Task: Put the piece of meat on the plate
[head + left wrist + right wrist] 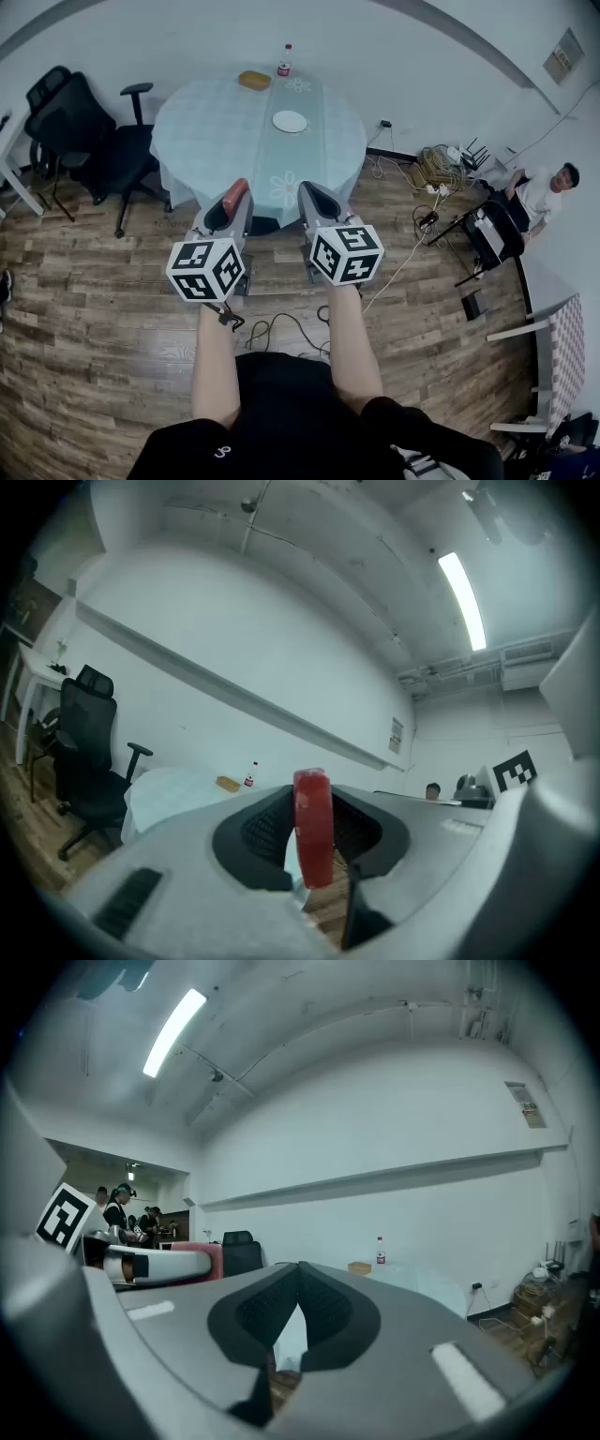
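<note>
A red piece of meat [313,827] stands on edge between the jaws of my left gripper [314,803], which is shut on it. In the head view the meat [235,193] shows at that gripper's tip, held level above the wooden floor, short of the table. The white plate [290,121] lies on the round table [216,131] with the pale green cloth, farther ahead. My right gripper [312,194] is beside the left one, level, and its jaws [300,1274] are shut with nothing between them. The right gripper view also catches the meat [202,1258] at its left.
A bottle [284,62] and a brown block [254,80] stand at the table's far edge. Black office chairs [84,131] are to the left. Cables [281,328] trail on the floor by my feet. A person [548,187] sits at the right beside a cart.
</note>
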The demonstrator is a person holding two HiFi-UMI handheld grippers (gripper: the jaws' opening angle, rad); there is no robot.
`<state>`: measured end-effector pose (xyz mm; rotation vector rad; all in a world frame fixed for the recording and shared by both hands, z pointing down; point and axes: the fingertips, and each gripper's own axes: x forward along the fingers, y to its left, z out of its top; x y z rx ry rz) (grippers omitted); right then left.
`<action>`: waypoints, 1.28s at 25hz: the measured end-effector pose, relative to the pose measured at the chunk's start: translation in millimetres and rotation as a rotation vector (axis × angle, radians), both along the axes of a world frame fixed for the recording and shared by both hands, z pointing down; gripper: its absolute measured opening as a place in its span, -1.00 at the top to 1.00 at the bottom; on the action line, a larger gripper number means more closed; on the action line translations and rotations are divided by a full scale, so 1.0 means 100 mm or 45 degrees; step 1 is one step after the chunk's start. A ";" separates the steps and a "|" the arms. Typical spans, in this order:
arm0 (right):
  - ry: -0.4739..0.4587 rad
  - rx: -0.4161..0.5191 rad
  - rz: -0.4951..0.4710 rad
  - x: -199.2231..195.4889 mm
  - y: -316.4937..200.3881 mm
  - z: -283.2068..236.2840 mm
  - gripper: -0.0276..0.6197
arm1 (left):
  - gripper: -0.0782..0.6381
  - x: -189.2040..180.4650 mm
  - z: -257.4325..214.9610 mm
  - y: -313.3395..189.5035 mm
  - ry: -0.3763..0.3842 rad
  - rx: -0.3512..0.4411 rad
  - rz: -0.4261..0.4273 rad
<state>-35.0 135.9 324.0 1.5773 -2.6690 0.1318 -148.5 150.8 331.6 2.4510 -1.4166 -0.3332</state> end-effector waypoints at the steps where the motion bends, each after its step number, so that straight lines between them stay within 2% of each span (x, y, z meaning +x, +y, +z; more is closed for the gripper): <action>1: -0.004 0.002 -0.001 -0.03 -0.01 0.01 0.89 | 0.54 -0.02 0.00 -0.01 -0.005 0.003 0.002; 8: -0.035 0.017 0.004 -0.17 -0.04 0.05 0.89 | 0.54 -0.11 0.06 -0.05 -0.013 -0.004 0.029; 14: -0.008 -0.044 0.053 -0.18 -0.08 0.27 0.89 | 0.54 -0.17 0.21 -0.17 0.023 -0.043 0.057; 23: -0.016 -0.112 0.155 0.26 -0.24 0.48 0.89 | 0.54 0.18 0.41 -0.34 0.040 -0.103 0.154; 27: -0.052 -0.147 0.132 0.26 -0.54 0.64 0.89 | 0.54 0.27 0.55 -0.54 0.017 -0.131 0.168; 32: -0.090 -0.185 0.032 0.06 -1.33 0.87 0.89 | 0.54 0.05 0.79 -1.26 -0.012 -0.192 0.060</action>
